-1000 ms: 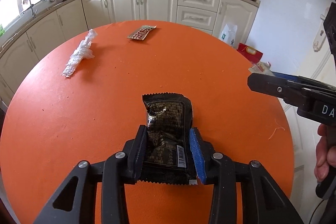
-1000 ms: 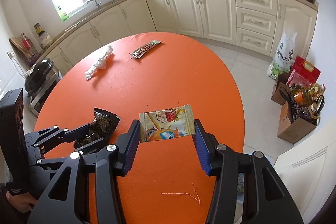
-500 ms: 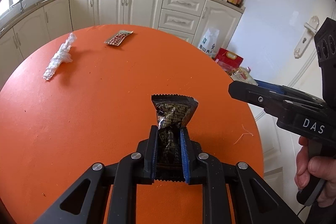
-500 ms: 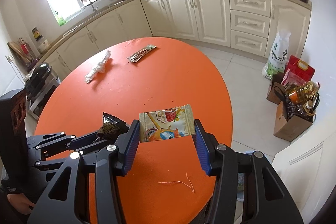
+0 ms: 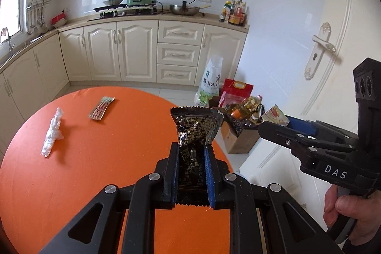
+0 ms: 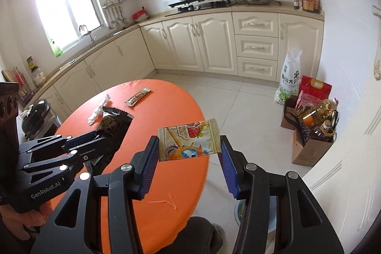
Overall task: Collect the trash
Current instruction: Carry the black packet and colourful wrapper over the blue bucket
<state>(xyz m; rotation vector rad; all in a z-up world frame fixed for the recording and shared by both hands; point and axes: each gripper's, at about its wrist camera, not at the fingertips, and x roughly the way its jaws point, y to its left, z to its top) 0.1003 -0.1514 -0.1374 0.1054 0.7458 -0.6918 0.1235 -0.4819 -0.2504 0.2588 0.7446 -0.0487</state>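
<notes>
Right wrist only: loose thread

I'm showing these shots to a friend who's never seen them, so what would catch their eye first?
Probably the round orange table filling the lower left of both views. Next, the wrappers held up off it: the left gripper pinches a crumpled black wrapper, and the right gripper carries a colourful fruit jelly packet between its blue pads. Farther back on the table lie a clear plastic scrap and a small red wrapper.
</notes>
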